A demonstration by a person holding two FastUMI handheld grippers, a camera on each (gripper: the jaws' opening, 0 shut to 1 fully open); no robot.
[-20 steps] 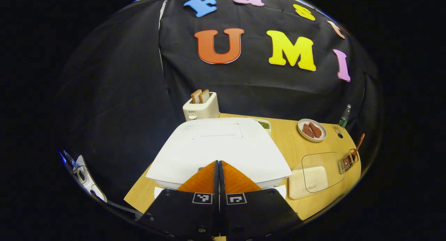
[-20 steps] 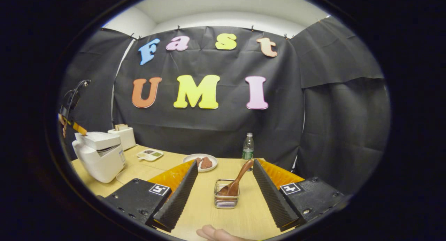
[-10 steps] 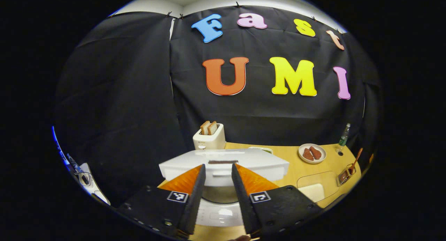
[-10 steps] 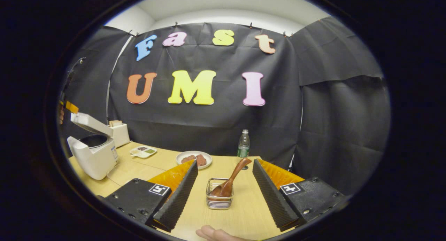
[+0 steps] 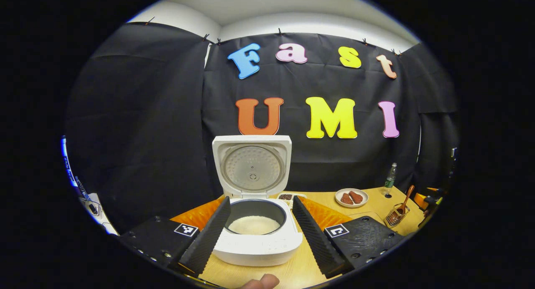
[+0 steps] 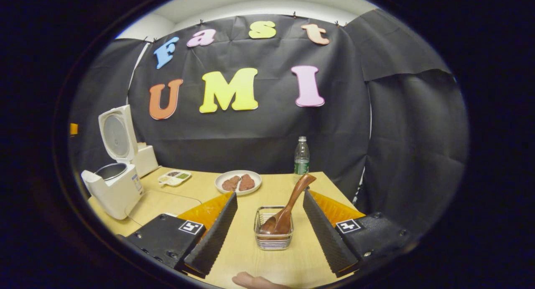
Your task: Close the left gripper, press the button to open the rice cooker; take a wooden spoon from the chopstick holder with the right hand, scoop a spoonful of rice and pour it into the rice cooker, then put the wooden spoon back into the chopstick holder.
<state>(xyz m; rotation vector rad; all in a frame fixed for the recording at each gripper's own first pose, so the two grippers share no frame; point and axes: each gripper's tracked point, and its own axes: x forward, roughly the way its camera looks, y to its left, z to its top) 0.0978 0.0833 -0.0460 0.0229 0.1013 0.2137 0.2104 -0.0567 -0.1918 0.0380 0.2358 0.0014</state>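
Right gripper view, right hand-held gripper (image 6: pixel 261 224) released, straddling chopstick holder (image 6: pixel 273 234), wooden spoon (image 6: pixel 289 207) inside, left hand-held gripper (image 5: pixel 259 226) released

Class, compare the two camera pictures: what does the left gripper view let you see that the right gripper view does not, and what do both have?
Left gripper view: white rice inside the rice cooker, and the lid's inner face head-on. Right gripper view: the toaster behind the cooker. Both: the wooden spoon in the chopstick holder, plate, bottle and table.

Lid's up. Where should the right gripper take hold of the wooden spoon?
Probably the bare upper handle of the wooden spoon, from above and in front. It leans up and right out of the chopstick holder, bowl down inside. The right gripper is open, already straddling it.
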